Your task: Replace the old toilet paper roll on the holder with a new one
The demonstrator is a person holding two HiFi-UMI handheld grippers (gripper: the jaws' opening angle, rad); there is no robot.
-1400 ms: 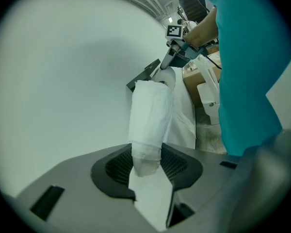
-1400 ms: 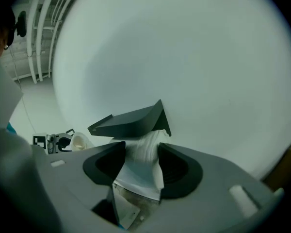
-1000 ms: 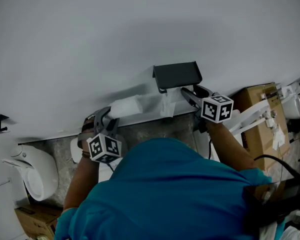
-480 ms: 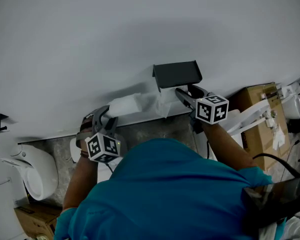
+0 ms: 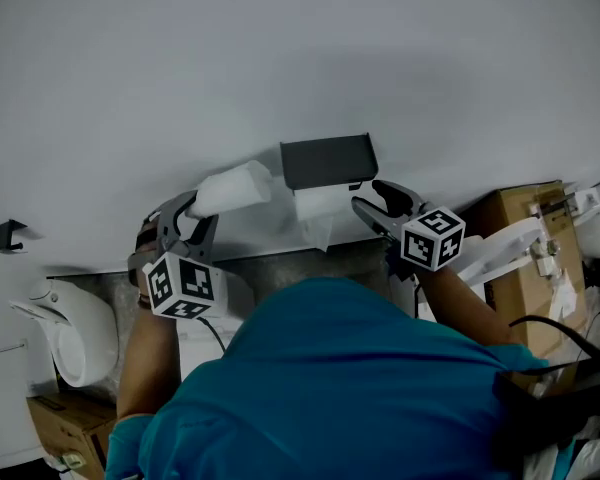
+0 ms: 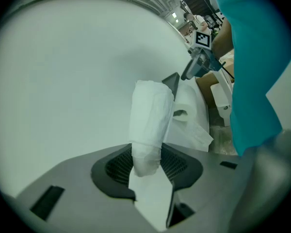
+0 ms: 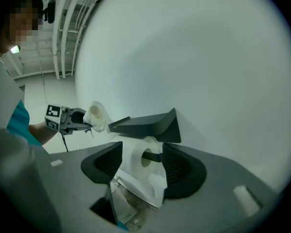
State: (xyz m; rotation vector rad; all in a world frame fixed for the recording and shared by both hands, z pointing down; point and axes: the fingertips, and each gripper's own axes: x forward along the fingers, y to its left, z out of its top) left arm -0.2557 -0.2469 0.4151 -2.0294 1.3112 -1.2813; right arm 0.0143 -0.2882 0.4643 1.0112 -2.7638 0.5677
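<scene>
Left tongs (image 6: 149,163): clamped on a squashed white toilet paper roll (image 6: 148,120); the pads pinched its lower end and the rest stood up past the tips.
Squashed roll, place: held up in front of the plain white wall (image 5: 280,58), just left of the holder in the head view and apart from it.
Holder: a dark grey wall-mounted holder with a flat cover (image 5: 325,161) sat on the wall between the two tongs.
Mounted roll: a plump white toilet paper roll (image 7: 136,159) sat on the holder's bar beneath the cover, with a loose sheet hanging from it.
Right tongs (image 5: 368,196): jaws opening and spread wide; the mounted roll stood between them unclamped, with a clear gap on the right pad's side.
Marker cubes: a black-and-white cube (image 5: 180,286) rode on the left tongs and another (image 5: 433,238) on the right.
Person: a teal-sleeved torso (image 5: 340,388) filled the lower part of the head view, with one forearm running out to each of the tongs.
Right of the holder: a brown cardboard box (image 5: 525,218) stood by the wall.
Left of the holder: a white porcelain fixture (image 5: 65,338) stood low down, with a small black wall hook (image 5: 7,235) above it.
</scene>
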